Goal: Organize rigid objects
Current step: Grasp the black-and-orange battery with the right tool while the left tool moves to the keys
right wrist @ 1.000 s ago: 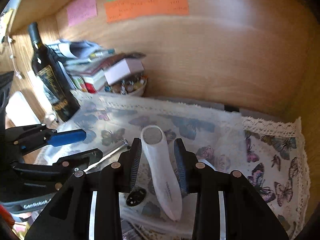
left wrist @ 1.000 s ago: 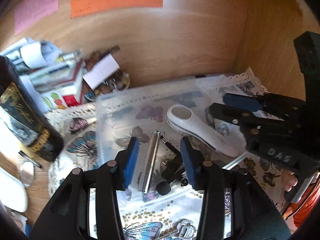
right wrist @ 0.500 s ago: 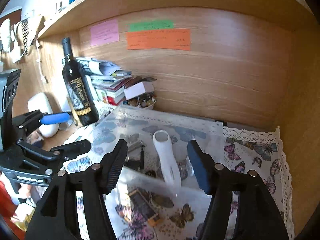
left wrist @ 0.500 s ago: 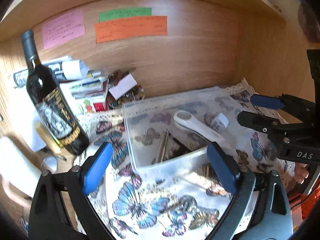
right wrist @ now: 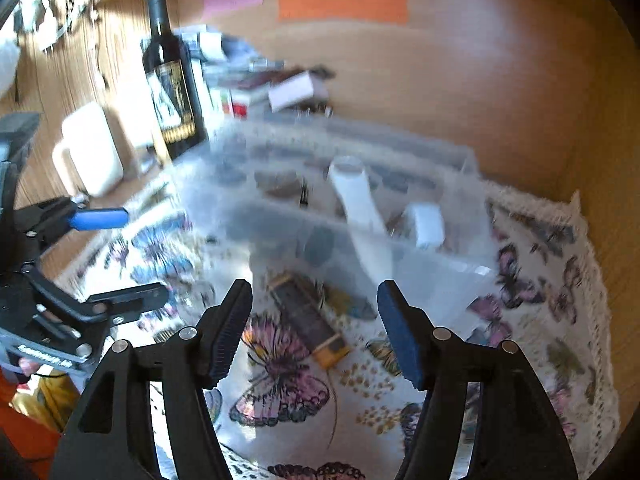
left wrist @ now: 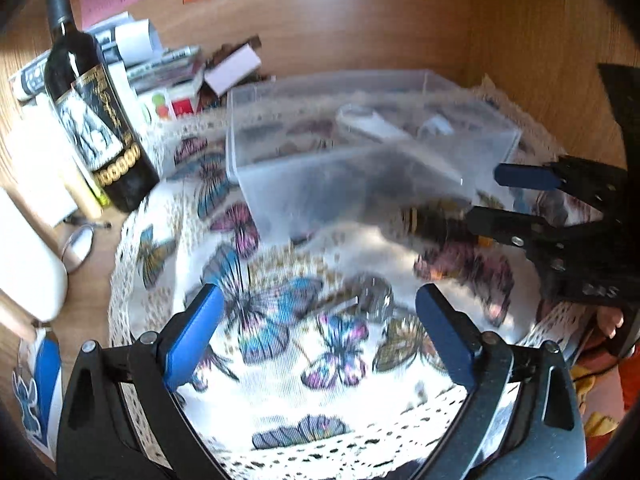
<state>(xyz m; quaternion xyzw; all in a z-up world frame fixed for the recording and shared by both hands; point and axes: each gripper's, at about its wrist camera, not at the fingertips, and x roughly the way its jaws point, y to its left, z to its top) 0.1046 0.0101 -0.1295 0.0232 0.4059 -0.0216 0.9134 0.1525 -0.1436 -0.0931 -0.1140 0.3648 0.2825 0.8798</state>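
Note:
A clear plastic bin stands on the butterfly cloth and holds a white handheld device, a small white block and dark small items. A dark bar with yellow ends lies on the cloth in front of the bin. A metal piece, blurred, lies nearer. My left gripper is open and empty above the cloth. My right gripper is open and empty, just above the dark bar.
A wine bottle stands left of the bin, with stacked books and papers behind it. A white mug stands further left. Wooden walls close the back and right. Coloured notes hang on the back wall.
Both grippers opened, let go of the items in the bin and pulled back out of it. They now sit lower over the cloth in front of the bin.

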